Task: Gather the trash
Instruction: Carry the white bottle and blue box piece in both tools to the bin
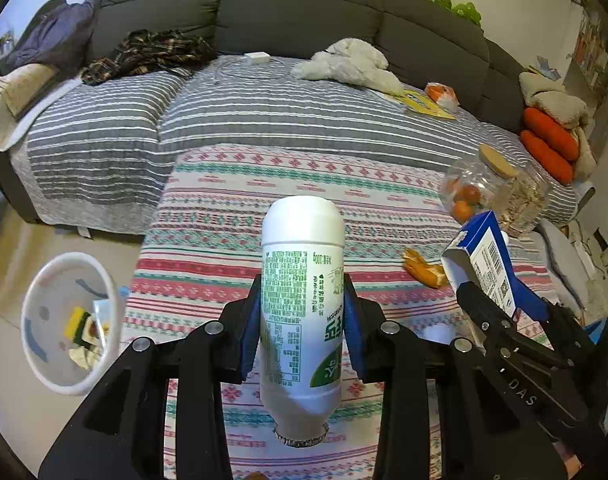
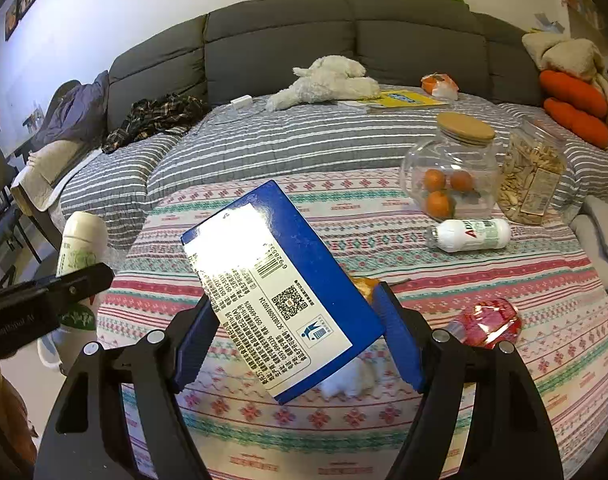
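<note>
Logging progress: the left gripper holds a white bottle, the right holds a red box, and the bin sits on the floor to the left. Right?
Not quite: the box in the right gripper is blue, as the right wrist view shows. The rest stands.

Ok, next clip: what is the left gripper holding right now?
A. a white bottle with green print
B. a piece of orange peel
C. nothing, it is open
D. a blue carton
A: the left gripper is shut on the white bottle, with its blue pads against the bottle's two sides, while the blue carton sits in the right gripper.
</note>
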